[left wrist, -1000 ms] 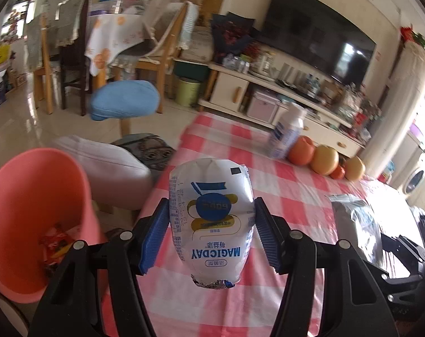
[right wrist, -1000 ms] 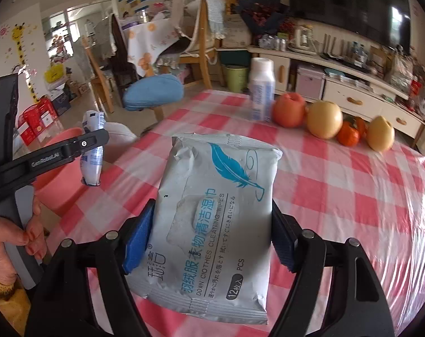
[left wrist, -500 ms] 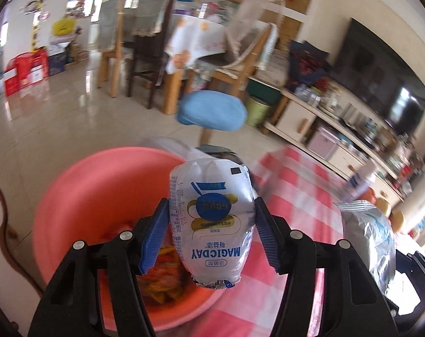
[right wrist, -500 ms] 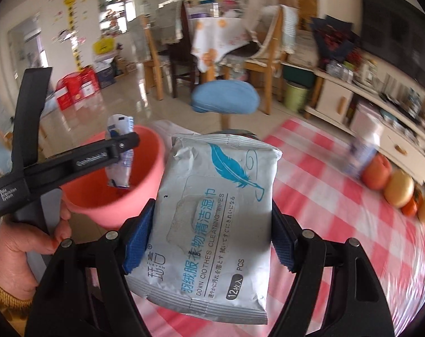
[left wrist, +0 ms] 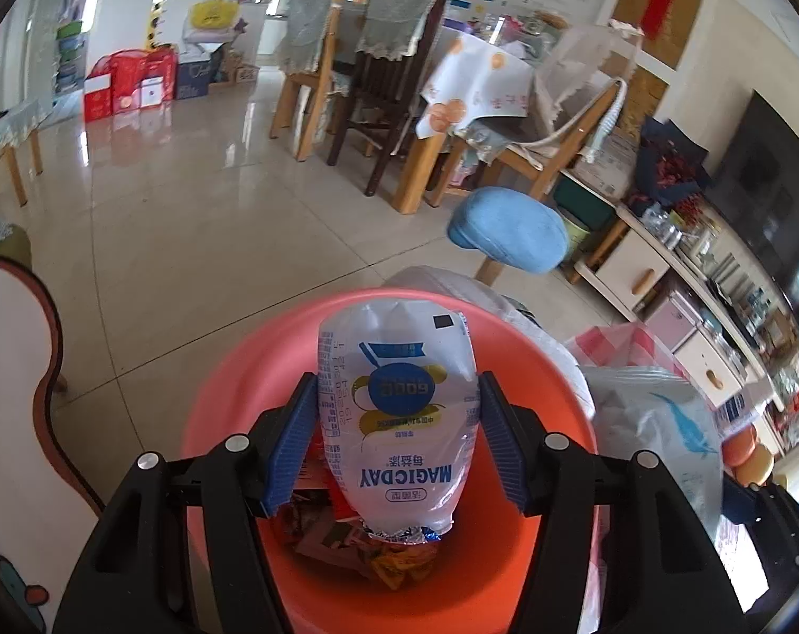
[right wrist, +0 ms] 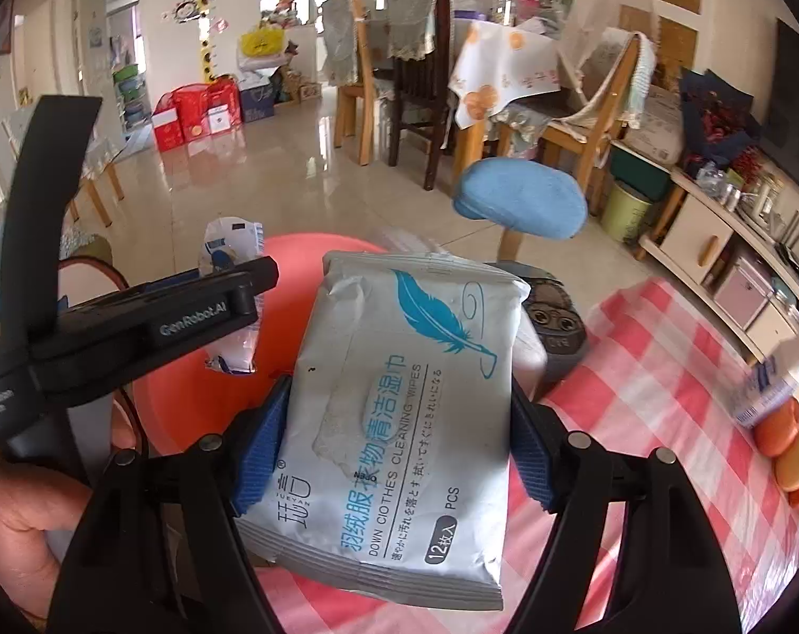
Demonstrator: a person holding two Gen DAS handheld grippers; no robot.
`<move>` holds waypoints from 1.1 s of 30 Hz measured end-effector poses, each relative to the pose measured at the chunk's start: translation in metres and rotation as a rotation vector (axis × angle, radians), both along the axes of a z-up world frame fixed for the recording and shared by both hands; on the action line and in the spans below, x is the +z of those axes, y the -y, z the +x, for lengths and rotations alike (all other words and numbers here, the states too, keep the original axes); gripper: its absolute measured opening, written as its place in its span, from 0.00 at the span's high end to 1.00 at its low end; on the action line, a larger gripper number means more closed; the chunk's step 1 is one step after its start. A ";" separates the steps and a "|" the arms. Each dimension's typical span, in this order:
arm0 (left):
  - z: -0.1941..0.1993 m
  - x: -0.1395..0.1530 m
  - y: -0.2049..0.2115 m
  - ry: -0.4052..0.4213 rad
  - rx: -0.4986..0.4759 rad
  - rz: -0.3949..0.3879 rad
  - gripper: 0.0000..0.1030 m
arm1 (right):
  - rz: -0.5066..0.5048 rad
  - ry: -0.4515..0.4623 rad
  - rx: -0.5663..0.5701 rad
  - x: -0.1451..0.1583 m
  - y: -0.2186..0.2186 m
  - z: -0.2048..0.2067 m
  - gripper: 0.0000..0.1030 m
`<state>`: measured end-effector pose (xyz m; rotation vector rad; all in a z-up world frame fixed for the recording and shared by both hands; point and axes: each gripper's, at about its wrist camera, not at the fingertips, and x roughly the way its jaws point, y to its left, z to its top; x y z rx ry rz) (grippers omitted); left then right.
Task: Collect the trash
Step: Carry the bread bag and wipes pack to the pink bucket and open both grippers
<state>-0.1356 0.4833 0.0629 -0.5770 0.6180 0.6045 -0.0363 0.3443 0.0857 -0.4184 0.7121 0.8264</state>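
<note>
My left gripper [left wrist: 397, 441] is shut on a white Magicday milk pouch [left wrist: 397, 412] and holds it over the pink trash bin [left wrist: 230, 396], which has wrappers [left wrist: 378, 549] at its bottom. My right gripper [right wrist: 399, 441] is shut on a grey pack of cleaning wipes [right wrist: 399, 401] with a teal feather print, just right of the bin [right wrist: 304, 259] and at the table's left edge. The left gripper with its pouch [right wrist: 230, 259] shows in the right wrist view. The wipes pack [left wrist: 658, 438] shows at the right of the left wrist view.
A red-checked tablecloth [right wrist: 663, 370] covers the table at right, with a white bottle [right wrist: 769, 385] and oranges [right wrist: 785, 438] on it. A blue stool [right wrist: 521, 201] and a cushion pile [right wrist: 553, 322] stand beyond the bin. Dining chairs and tiled floor [left wrist: 188, 222] lie behind.
Both grippers have swung left from over the table to the bin. The milk pouch now hangs over the bin's opening, and the wipes pack has come up beside it.
</note>
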 end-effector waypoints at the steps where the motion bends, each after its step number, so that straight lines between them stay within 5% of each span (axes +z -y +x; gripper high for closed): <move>1: 0.000 -0.002 -0.003 -0.002 0.006 -0.004 0.41 | -0.008 0.004 0.009 -0.002 -0.006 0.000 0.27; 26: 0.013 -0.017 -0.007 -0.068 0.011 -0.006 0.41 | -0.123 0.026 0.063 -0.033 -0.045 -0.001 0.26; 30: 0.018 -0.021 -0.003 -0.129 0.033 0.031 0.17 | -0.132 0.000 0.065 -0.036 -0.045 0.002 0.16; 33: 0.016 -0.021 -0.002 -0.121 0.036 0.026 0.14 | -0.134 0.030 0.043 -0.034 -0.037 0.000 0.13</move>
